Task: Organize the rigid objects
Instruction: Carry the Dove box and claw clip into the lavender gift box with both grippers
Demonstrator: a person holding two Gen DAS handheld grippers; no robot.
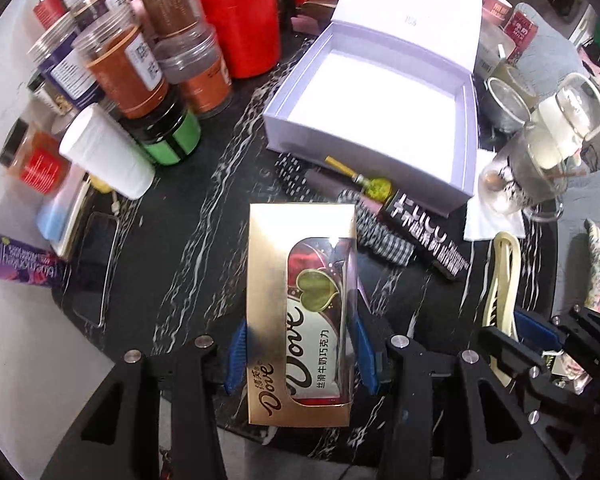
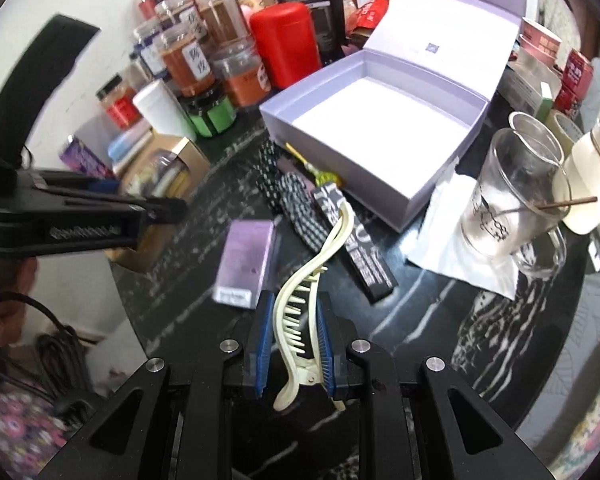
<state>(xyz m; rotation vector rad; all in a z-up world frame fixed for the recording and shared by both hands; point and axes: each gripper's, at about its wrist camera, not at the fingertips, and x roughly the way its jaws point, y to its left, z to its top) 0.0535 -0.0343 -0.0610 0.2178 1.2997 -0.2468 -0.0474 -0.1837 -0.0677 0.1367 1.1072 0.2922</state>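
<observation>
The left hand-held gripper point(image 1: 298, 354) has its blue pads pinching the long sides of the gold Dove chocolate box point(image 1: 302, 316), which hangs clear above the dark marbled desk point(image 1: 188, 240). That carton looks light and thin-walled, with a clear window panel that would likely buckle under a hard squeeze, so the solid gold edges near the lower end are the sensible hold, and that is where the pads sit. Over on the right, the right hand-held gripper point(image 2: 290, 350) is pressed nearly together on a cream hair clip point(image 2: 300, 304), caught near its hinge with the toothed end and curved arm poking forward. The clip reads as stiff, smooth plastic, light but slippery and springy, so a hold close to the hinge seems safer than one on the thin teeth, which could snap. Beyond both, the open lilac box point(image 2: 432, 184) sits empty on the desk, probably the destination, with a glass cup point(image 2: 512, 184) just beside it to steer around.
</observation>
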